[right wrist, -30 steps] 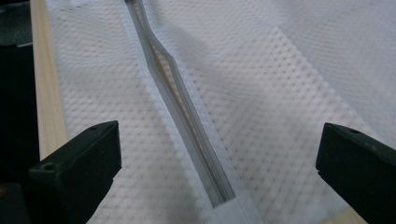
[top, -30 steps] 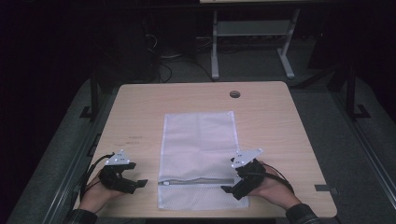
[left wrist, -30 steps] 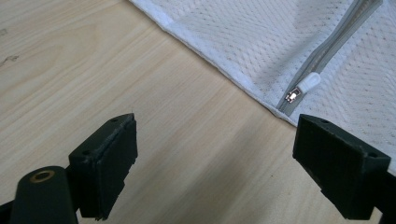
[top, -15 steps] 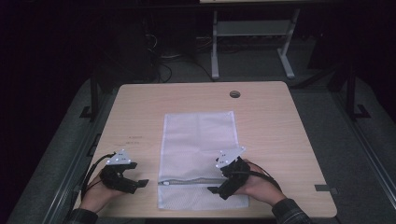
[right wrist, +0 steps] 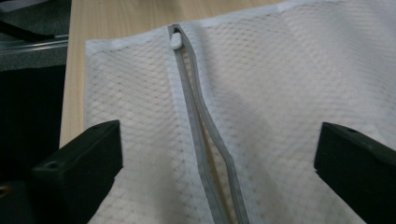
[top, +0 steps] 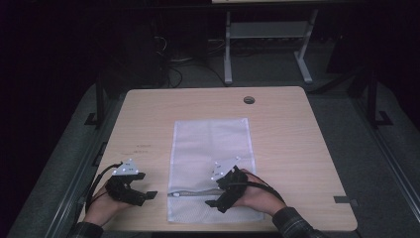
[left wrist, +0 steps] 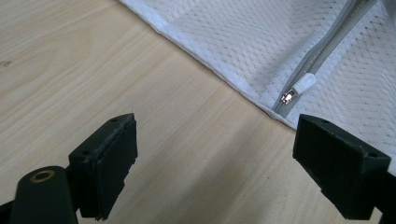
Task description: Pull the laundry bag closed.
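Resting at the near left corner of the bench point(top: 148, 119), the left tongs point(top: 143, 194) sat in the person's left hand point(top: 101, 210), their jaws spread wide with nothing between them and pointed toward the bag point(top: 210, 148) just to their right. In the left gripper view those jaws hung over bare wood, one low at the left and one at the right edge of the frame, and the bag's hemmed edge ran slantwise beyond them. The zipper pull point(left wrist: 299, 87), a small white tab on a metal slider, lay at the near left end of the grey zipper point(left wrist: 327, 42), just past the right-hand jaw and apart from it. The bag, a flat white mesh one, lay lengthwise along the middle of the bench, its zipper crossing it close to the near end. Further right, the right tongs point(top: 218, 202) stood over the bag's near part, right above the zipper, held in the right hand point(top: 255, 201) with a plaid cuff behind. Their jaws were also wide apart and gripped nothing; in the right gripper view the zipper ran up between them, its two grey tapes parted along the near stretch and meeting at the pull.
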Tool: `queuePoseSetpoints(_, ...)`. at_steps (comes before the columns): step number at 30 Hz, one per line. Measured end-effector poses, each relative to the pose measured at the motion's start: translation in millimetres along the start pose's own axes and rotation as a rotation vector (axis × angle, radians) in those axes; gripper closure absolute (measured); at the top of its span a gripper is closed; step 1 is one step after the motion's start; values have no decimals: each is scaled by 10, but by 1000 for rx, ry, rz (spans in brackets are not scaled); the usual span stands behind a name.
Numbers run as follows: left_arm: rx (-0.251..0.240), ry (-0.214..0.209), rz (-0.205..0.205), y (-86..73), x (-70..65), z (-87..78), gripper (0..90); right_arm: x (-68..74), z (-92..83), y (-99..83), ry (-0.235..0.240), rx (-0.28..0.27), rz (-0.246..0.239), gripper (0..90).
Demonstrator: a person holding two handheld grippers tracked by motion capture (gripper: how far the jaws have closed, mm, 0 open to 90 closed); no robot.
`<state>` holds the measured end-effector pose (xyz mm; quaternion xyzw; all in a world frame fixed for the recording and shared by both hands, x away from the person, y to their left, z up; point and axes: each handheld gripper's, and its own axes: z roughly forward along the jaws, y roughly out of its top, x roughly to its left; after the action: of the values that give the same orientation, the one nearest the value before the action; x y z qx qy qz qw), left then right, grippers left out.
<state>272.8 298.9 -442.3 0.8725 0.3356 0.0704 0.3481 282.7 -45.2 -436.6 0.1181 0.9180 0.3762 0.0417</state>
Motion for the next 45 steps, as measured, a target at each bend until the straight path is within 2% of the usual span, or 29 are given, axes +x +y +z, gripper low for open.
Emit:
queuePoseSetpoints(6,-5,-3,1,13,13,-2,132,13,169,114,27,3,-18,56)
queuePoseSetpoints(17,-5,-16,9,29,-10,12,133,34,448,184,65,25,-46,143)
queuePoseSetpoints(21,-1,-22,14,24,-26,17,134,53,500,185,71,43,-53,173)
queuePoseSetpoints(25,5,-26,12,-1,-24,10,135,73,550,170,75,62,-82,240)
queuePoseSetpoints(30,3,-26,12,15,-29,12,136,87,566,147,81,66,-78,303)
queuePoseSetpoints(35,14,-37,16,7,-46,26,137,82,545,152,66,68,-66,436)
queuePoseSetpoints(40,14,-44,18,21,-50,27,137,84,524,156,54,69,-53,612)
queuePoseSetpoints(41,14,-44,18,21,-50,27,138,84,524,156,54,69,-53,612)
queuePoseSetpoints(42,11,-49,18,32,-61,31,139,84,518,150,49,65,-51,695)
queuePoseSetpoints(45,14,-63,22,35,-88,41,141,77,513,149,49,64,-46,788)
